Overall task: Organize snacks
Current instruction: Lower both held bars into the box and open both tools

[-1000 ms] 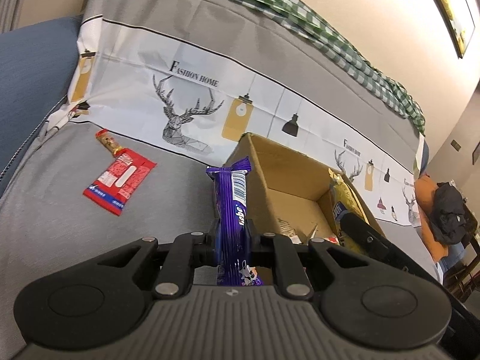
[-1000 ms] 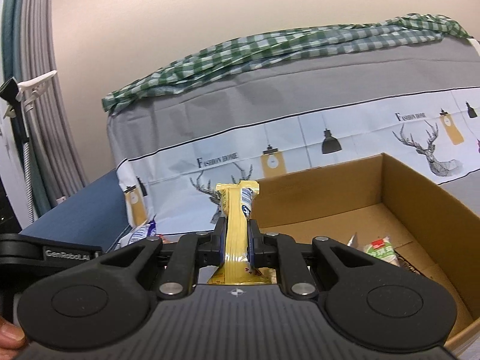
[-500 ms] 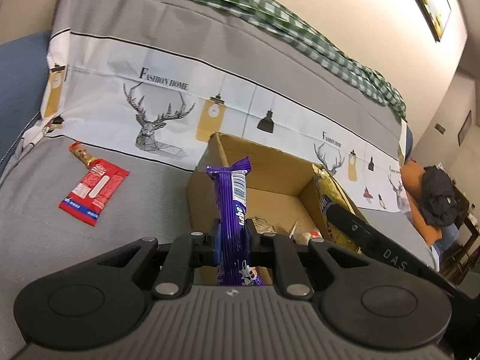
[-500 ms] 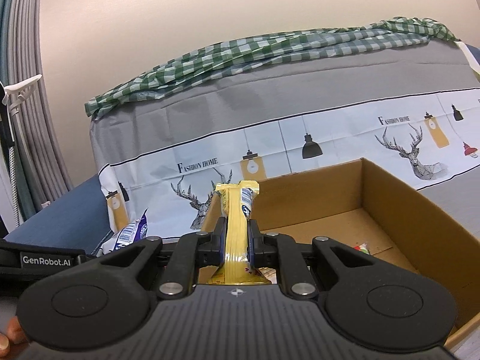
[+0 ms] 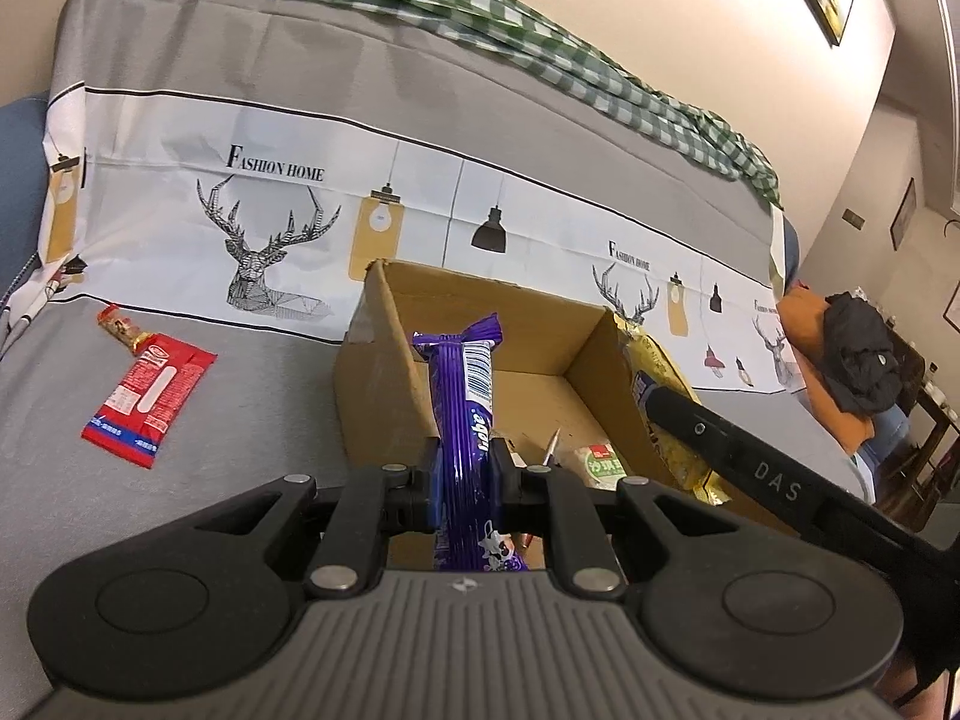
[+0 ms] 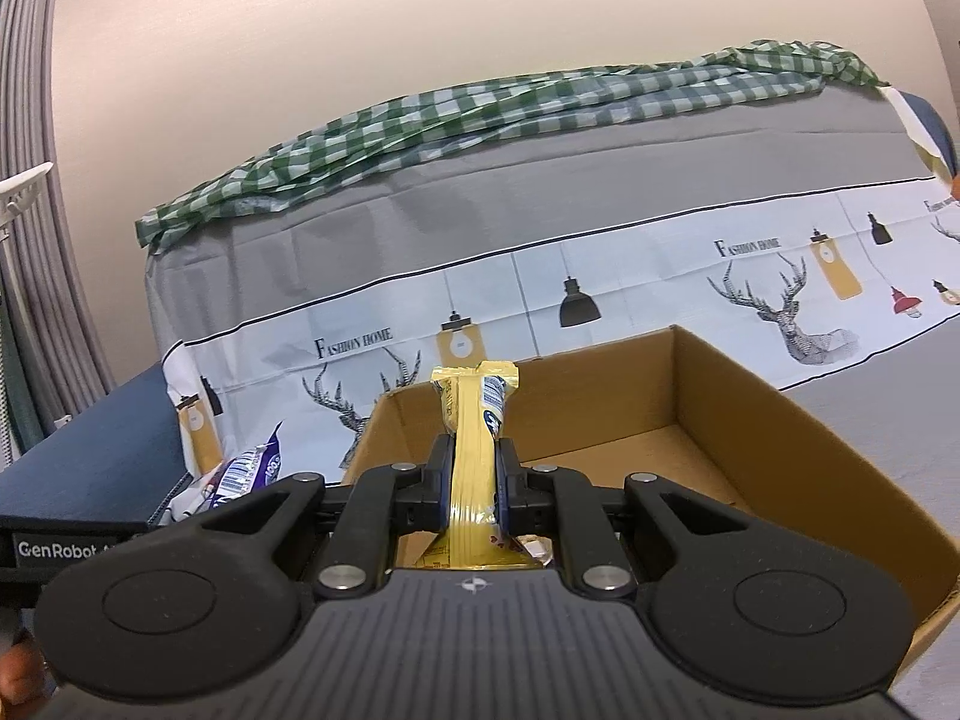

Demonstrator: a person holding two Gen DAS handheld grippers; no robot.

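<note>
My left gripper [image 5: 462,471] is shut on a purple snack bar [image 5: 465,390], held upright over the near left part of an open cardboard box [image 5: 372,360]. My right gripper [image 6: 474,480] is shut on a yellow snack bar [image 6: 471,420], also upright, above the same box [image 6: 750,396] near its front edge. In the left wrist view the yellow snack bar [image 5: 654,384] and the right gripper's black arm [image 5: 750,468] reach in over the box's right wall. A green-and-white packet [image 5: 600,462] lies on the box floor. The purple snack bar [image 6: 249,468] shows at the left of the right wrist view.
On the grey sofa seat left of the box lie a red packet [image 5: 147,399] and a small red-and-gold wrapped snack [image 5: 123,327]. A deer-print cover and a green checked cloth [image 5: 540,48] drape the backrest. An orange cushion with dark clothing [image 5: 858,354] sits at the far right.
Both grippers have moved in toward the box with their snacks still held; the box looks larger and more central in both views. The red packet has slid toward the left edge of the left wrist view.
</note>
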